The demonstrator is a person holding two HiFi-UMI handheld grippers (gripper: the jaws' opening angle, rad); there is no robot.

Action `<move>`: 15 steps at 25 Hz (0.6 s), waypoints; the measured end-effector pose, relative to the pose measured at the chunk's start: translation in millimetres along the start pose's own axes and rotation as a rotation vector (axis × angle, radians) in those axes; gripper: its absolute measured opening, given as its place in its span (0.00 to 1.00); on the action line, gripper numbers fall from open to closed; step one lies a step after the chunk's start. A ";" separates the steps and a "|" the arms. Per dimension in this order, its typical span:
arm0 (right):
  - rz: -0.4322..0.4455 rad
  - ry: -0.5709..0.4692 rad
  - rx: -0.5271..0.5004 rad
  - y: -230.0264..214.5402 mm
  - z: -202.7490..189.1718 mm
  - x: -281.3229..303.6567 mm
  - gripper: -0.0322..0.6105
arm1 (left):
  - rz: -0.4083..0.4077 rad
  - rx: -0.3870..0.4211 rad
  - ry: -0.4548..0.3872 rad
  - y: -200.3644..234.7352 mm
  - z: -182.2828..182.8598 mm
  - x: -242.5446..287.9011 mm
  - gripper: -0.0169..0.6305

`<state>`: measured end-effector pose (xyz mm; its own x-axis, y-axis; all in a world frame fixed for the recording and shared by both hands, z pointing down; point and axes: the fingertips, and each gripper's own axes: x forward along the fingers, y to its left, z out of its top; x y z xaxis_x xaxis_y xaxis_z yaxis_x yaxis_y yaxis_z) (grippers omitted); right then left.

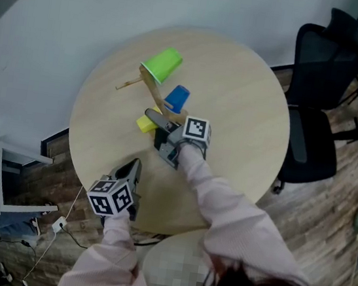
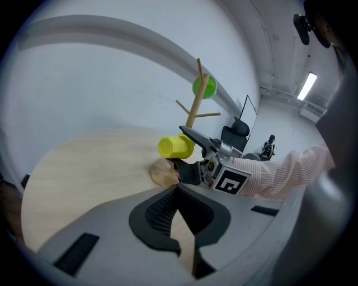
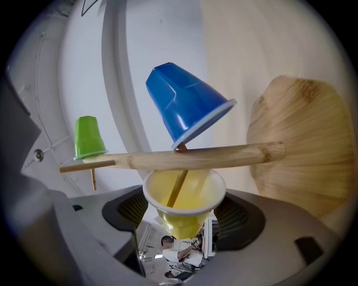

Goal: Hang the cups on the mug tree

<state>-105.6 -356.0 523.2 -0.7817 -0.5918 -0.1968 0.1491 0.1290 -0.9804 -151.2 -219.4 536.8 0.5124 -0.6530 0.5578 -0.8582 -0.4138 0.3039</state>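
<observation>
Hanging on a peg of the mug tree [image 3: 190,158], the yellow cup [image 3: 180,195] is flanked, not pressed, by the wide jaws of the right gripper [image 3: 182,211]. The green cup [image 3: 88,137] and blue cup [image 3: 184,106] are hung on other pegs. The left gripper [image 2: 178,189] is closed and empty at the edge of the table [image 1: 236,114].

Round light-wood table [image 1: 249,116], black office chair [image 1: 314,125] just beside the table's right edge, wood-plank floor [image 1: 328,213], plain white wall [image 1: 64,17], white power strip [image 1: 60,225] with cables on the floor off the table's lower-left edge, ceiling strip light [image 2: 307,85].
</observation>
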 end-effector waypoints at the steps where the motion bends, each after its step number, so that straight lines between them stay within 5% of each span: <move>1: -0.002 -0.001 0.001 -0.9 -1.0 -0.3 0.62 | 0.000 0.000 0.000 0.0 -0.1 0.0 0.03; 15: 0.001 0.008 0.052 -7.7 -16.9 -2.4 0.72 | 0.010 0.004 0.004 1.1 -3.6 -1.9 0.03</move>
<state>-115.1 -342.1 531.5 -0.7864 -0.5853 -0.1974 0.1809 0.0873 -0.9796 -153.3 -216.4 538.9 0.5033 -0.6547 0.5639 -0.8633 -0.4098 0.2947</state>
